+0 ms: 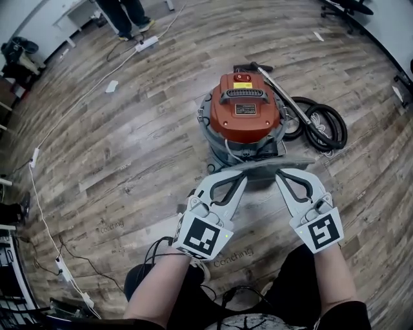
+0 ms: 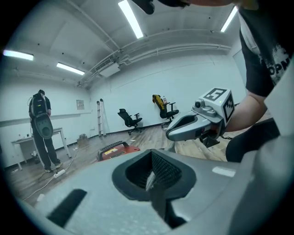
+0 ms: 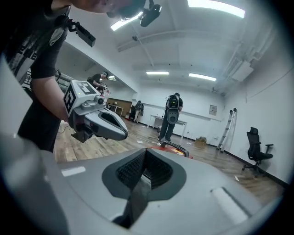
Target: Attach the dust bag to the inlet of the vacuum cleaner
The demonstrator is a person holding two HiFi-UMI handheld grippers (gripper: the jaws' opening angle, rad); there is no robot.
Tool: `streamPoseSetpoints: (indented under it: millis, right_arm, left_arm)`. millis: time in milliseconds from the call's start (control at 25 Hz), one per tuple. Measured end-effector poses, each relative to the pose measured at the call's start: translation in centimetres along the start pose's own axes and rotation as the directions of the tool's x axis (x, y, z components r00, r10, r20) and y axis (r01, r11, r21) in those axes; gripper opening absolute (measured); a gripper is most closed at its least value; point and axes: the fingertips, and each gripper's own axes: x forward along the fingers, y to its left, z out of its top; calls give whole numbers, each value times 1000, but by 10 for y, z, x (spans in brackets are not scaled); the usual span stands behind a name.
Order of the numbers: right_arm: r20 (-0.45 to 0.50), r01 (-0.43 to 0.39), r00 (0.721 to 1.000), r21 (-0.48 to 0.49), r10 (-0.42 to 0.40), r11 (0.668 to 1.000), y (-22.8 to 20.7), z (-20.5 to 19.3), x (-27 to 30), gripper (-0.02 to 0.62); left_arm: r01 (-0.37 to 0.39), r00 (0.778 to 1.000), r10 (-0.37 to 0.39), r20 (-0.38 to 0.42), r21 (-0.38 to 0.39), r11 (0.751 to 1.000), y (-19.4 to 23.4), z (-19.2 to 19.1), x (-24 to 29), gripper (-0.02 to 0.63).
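We can't see the inlet on the vacuum cleaner (image 1: 258,126), a grey strip (image 1: 261,169) covers its front. Standing person (image 1: 127,16) up top is cut off above the legs, and the vacuum's label (image 1: 244,109) is too small to read.

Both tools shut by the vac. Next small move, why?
Probably a slight lift to test the grip: left tool and right tool are shut, and a grey strip, maybe the dust bag, spans between them beside the vacuum cleaner; whether they pinch it is unclear.
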Motion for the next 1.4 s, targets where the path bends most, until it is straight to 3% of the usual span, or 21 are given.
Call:
streamPoseSetpoints:
  millis: [200,400,600,720,1000,1200,1400]
  right_arm:
    - [-5,-10,1000,84,11,996,9,-21,0,6]
    - [-26,-21,999,72,23,997,17,-37,4,6]
    - [-81,-89,992,84,96,993,31,-1,0,6]
    - [-130,-96,985,116,111,989,29,43,-8,6]
    - [-209,-128,962,216,174,968,36,177,-10,6]
    - [-152,-161,968,245,202,956,29,303,12,6]
    - [-95,-197,971,216,221,956,31,422,46,8]
  left_arm:
    - [86,994,-83,-69,47,995,-9,-14,-28,3]
    - [173,984,-174,43,26,985,-8,-7,-32,3]
    - [276,959,-274,67,-14,961,4,18,-33,3]
    - [308,950,-302,82,-79,948,12,46,-51,3]
    - [273,961,-272,44,-270,923,52,136,-136,3]
    - [239,970,-241,31,-298,924,90,223,-199,3]
    - [203,979,-189,75,-285,937,148,313,-261,3]
